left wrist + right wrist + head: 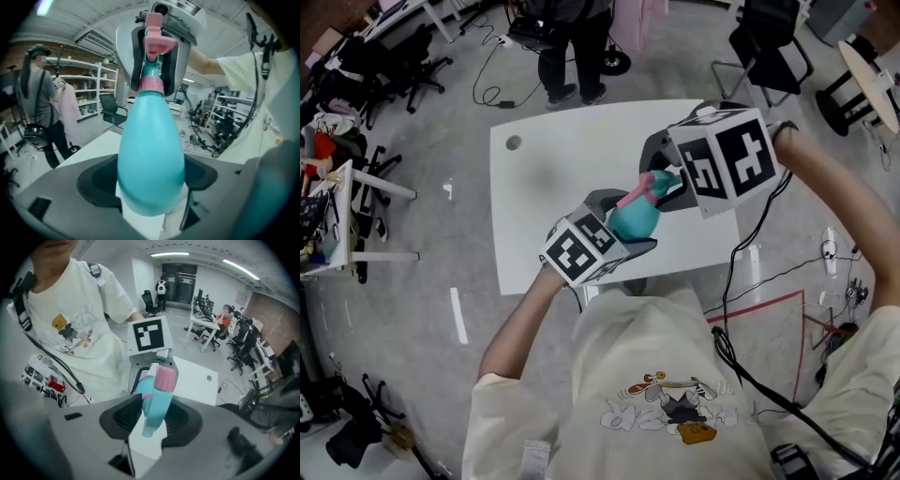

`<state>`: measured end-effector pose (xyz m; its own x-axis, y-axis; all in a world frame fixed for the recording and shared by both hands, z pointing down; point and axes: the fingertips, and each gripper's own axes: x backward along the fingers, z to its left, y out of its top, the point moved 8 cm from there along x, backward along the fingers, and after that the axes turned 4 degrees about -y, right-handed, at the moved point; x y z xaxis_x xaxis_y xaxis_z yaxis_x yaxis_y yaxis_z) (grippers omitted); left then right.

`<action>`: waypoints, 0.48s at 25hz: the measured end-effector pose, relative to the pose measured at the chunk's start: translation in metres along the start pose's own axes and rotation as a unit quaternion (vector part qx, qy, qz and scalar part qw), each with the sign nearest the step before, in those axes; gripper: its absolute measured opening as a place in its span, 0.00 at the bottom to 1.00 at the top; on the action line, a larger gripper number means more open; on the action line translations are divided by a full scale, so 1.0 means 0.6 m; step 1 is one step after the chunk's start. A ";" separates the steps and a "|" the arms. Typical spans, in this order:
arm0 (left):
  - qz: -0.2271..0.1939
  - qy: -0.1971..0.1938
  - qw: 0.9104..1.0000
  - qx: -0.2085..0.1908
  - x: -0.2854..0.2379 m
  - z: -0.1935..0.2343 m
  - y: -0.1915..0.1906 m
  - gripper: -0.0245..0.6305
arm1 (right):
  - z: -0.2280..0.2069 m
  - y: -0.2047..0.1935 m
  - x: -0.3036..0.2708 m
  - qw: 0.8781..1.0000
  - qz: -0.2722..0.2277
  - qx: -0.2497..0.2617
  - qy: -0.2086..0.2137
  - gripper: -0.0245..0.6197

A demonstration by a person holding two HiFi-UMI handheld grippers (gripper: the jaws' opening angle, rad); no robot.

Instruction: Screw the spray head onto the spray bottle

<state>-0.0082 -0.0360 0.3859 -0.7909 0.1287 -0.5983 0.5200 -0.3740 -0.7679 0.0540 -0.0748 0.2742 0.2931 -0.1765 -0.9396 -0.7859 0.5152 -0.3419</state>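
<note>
A teal spray bottle (633, 218) is held in the air above the white table (546, 178). My left gripper (602, 246) is shut on its round body (151, 154). The spray head (653, 184), teal with pink parts, sits on the bottle's neck at the pink collar (151, 85). My right gripper (673, 184) is shut on that spray head (157, 397); its jaws press the head from both sides. In the left gripper view the right gripper (159, 51) rises behind the pink trigger (157, 41). The right gripper view shows the left gripper's marker cube (149, 335) behind the bottle.
A person (573, 42) stands beyond the table's far edge. Black office chairs (769, 47) stand at the back right and a desk with clutter (333, 206) at the left. Cables (778, 272) and red floor tape (787, 305) lie at the right.
</note>
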 end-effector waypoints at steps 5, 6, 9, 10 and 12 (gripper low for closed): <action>0.000 0.096 0.995 0.004 0.004 0.015 -0.004 0.66 | -0.016 -0.011 -0.006 0.997 0.010 -0.062 -0.045 0.24; 0.001 0.114 0.993 -0.002 0.005 0.017 -0.005 0.66 | -0.019 -0.010 -0.008 0.996 0.008 -0.073 -0.049 0.24; 0.001 0.167 0.986 -0.018 0.005 0.018 -0.005 0.65 | -0.022 -0.005 -0.008 0.993 0.004 -0.110 -0.052 0.24; -0.001 0.185 0.983 -0.019 0.004 0.017 -0.004 0.66 | -0.025 -0.003 -0.007 0.990 0.000 -0.129 -0.052 0.24; -0.009 0.219 0.975 -0.018 0.005 0.017 -0.001 0.66 | -0.032 0.003 -0.001 0.983 -0.011 -0.172 -0.061 0.24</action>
<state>-0.0141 -0.0449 0.3872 -0.5901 0.5189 -0.6184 0.5246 -0.3357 -0.7823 0.0419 -0.0896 0.2739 0.3592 -0.0720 -0.9305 -0.9097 0.1954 -0.3663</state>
